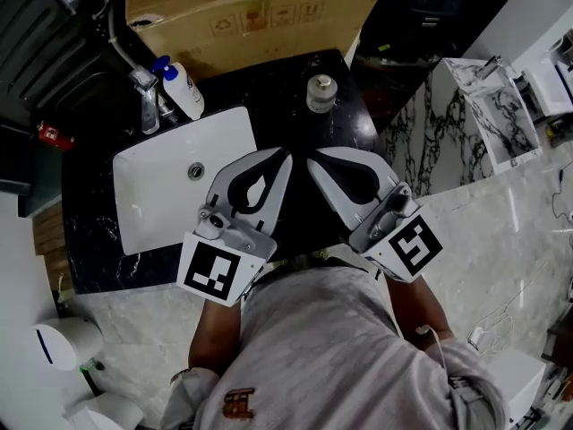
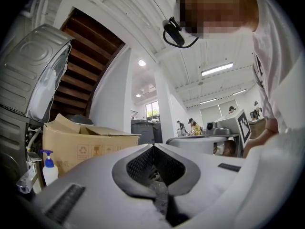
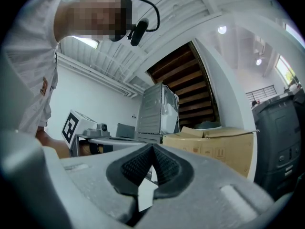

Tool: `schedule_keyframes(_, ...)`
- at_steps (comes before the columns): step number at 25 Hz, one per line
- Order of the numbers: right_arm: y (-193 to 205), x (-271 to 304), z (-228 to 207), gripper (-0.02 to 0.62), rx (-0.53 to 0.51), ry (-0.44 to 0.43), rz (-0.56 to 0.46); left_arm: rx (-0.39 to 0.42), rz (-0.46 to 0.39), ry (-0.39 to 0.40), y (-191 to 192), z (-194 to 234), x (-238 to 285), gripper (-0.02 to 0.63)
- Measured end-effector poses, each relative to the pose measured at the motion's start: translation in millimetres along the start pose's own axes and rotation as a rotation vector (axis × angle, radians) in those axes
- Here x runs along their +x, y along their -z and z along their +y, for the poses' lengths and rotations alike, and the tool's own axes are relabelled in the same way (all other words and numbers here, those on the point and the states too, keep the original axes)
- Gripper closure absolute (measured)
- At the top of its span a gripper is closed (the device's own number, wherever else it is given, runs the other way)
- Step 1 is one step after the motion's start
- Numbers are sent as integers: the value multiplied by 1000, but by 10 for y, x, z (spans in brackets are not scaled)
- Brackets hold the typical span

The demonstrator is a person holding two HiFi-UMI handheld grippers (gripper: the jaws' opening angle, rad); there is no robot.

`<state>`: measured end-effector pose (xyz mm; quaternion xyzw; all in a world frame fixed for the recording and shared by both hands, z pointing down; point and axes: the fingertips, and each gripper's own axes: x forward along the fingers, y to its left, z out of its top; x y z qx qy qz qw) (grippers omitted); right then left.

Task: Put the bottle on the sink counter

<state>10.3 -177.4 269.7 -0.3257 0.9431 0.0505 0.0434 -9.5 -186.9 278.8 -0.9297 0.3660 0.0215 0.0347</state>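
A small clear bottle (image 1: 321, 93) with a pale cap stands upright on the black sink counter (image 1: 277, 88), right of the white basin (image 1: 161, 186). My left gripper (image 1: 288, 153) and right gripper (image 1: 311, 159) hover side by side near the counter's front edge, short of the bottle and apart from it. Both are shut with nothing between their jaws. The left gripper view shows my left gripper (image 2: 153, 147) tilted upward, with closed dark pads. In the right gripper view my right gripper (image 3: 152, 147) is closed the same way. Neither gripper view shows the bottle.
A soap dispenser (image 1: 182, 88) with a blue pump stands by the faucet (image 1: 148, 106) behind the basin. Along the counter's far side sits a large cardboard box (image 1: 242, 16). A marble-patterned panel (image 1: 430, 133) stands right of the counter.
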Motion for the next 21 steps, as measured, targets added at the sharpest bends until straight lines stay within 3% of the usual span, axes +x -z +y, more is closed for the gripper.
schedule_keyframes(15,49,-13,-17,595,6,-23,23,-9,6,-20,30,3,7,604)
schedule_keyframes(21,79,-14,-24,595,14,-24,26,-8,-36,-23,-34,4,42,604)
